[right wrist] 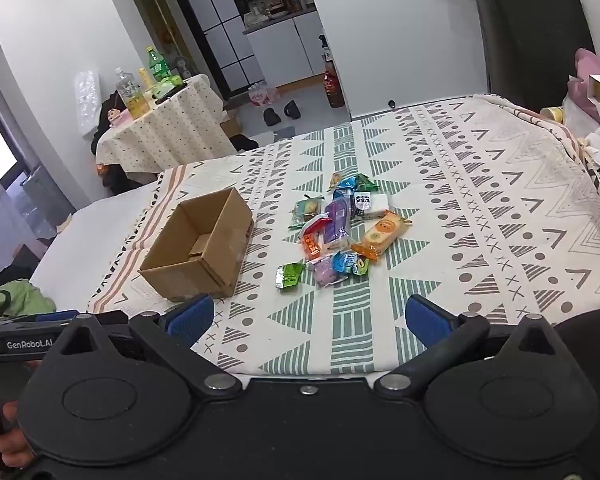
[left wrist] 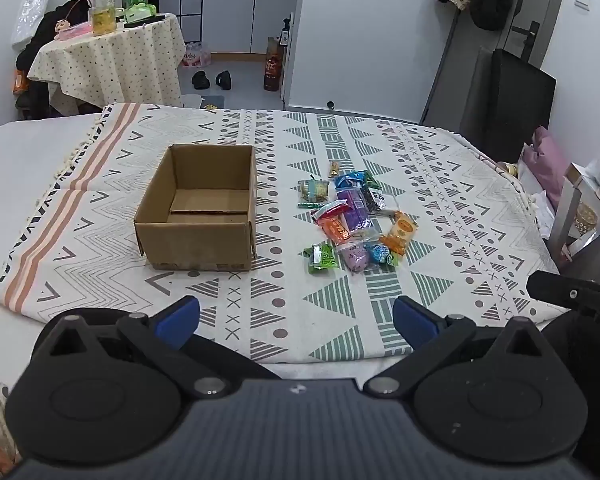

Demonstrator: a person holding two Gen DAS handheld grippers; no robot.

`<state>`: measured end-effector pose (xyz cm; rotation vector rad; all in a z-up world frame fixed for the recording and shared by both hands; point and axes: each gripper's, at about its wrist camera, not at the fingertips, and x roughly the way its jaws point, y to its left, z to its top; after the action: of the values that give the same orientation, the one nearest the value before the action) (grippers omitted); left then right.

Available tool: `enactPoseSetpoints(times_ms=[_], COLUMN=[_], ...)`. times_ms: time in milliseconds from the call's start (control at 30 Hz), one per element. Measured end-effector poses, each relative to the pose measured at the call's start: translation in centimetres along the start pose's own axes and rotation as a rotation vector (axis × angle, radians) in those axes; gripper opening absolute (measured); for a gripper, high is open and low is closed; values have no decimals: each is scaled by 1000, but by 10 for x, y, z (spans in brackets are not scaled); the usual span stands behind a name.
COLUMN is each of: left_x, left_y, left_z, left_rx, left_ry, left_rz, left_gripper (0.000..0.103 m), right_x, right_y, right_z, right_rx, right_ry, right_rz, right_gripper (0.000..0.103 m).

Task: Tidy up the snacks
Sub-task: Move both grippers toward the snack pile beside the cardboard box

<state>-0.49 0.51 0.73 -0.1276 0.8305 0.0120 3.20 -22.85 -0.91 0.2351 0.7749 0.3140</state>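
Both claws, left claw (left wrist: 296, 316) and right claw (right wrist: 310, 320), spread empty before one cardboard box (left wrist: 198, 208) and about twelve snack packets (left wrist: 350, 222).

Open cardboard box (left wrist: 198, 216) and a loose pile of wrapped snacks (left wrist: 352, 220) on the patterned cloth.

The brown box stands upright and empty, its flaps folded down inside. The snacks lie just to its right, apart from it: a purple packet (left wrist: 354, 210) and a red-orange packet (left wrist: 334, 226) overlap mid-pile, an orange packet (left wrist: 400, 232) lies at the right edge, and a green packet (left wrist: 321, 258) sits alone at the near left corner.
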Motion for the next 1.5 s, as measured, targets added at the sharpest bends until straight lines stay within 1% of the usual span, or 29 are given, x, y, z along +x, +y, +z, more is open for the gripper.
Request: enactPoseSetpoints(times_ms=[467,867,1133,1500], left_x=[-2,-5,-14,-15], left_y=[0,1,5,5], left_z=[-2,-3,-4,-3], left_rx=[-3,-5,-14,-15], left_ry=[-8,-13,-25,-25], left_rz=[3,2,3,4], left_gripper=[102,102,102,102], right_x=[-6,-12,-15,-17], right_y=[2,5,7,7], right_z=[2,1,0,0], right_rx=[-8,-13,-21,-17], right_ry=[-7,-26,-29,-32], right_rz=[-17,-15,-22,-23], right_gripper=[103,103,103,103])
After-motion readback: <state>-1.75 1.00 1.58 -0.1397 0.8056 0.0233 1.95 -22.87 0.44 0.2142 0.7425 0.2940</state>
